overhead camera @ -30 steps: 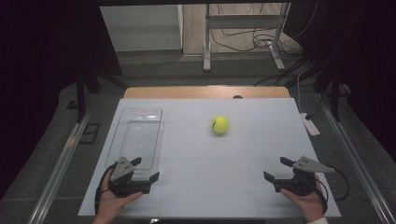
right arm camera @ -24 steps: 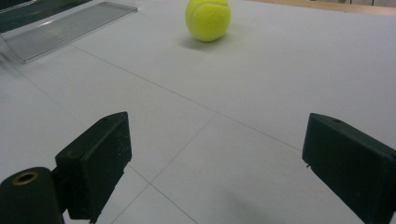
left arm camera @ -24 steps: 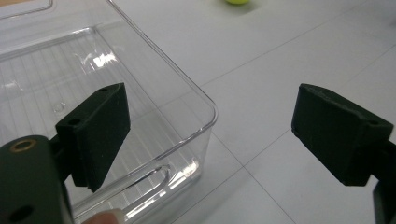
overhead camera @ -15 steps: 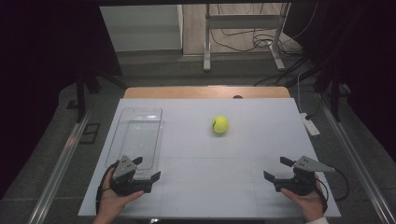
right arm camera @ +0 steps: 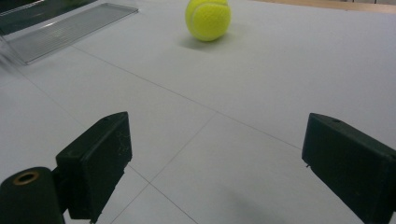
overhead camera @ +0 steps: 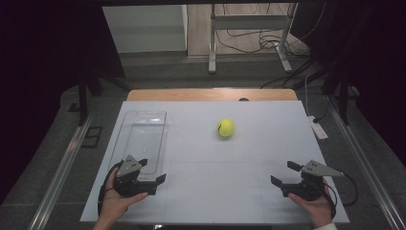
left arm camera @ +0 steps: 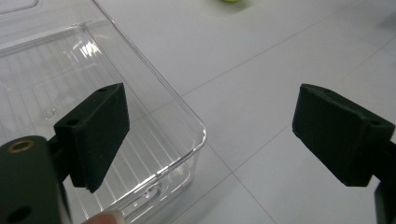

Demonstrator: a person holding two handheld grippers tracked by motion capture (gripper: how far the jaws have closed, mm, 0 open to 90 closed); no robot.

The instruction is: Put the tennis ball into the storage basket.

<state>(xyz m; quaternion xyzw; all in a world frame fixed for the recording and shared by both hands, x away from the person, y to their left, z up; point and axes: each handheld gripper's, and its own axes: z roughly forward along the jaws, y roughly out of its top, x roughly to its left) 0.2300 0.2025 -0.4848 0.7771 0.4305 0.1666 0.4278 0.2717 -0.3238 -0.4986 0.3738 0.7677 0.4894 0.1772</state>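
A yellow-green tennis ball (overhead camera: 225, 128) lies on the white table, a little past its middle; it also appears far ahead in the right gripper view as the ball (right arm camera: 208, 18). A clear plastic tray (overhead camera: 143, 139) lies at the left, its near corner (left arm camera: 187, 140) just under my left jaws. My left gripper (overhead camera: 154, 171) is held near the front left edge, open and empty. At the front right my right gripper (overhead camera: 283, 173) is open too, with bare table between its jaws. Midpoints in their own views: left gripper (left arm camera: 210, 135), right gripper (right arm camera: 219, 158).
The white table top (overhead camera: 239, 167) has faint grid lines. A white power strip (overhead camera: 318, 128) lies at its right edge. A wooden strip (overhead camera: 210, 94) borders the far side. Beyond it are a metal stand (overhead camera: 249, 21) and cables on the floor.
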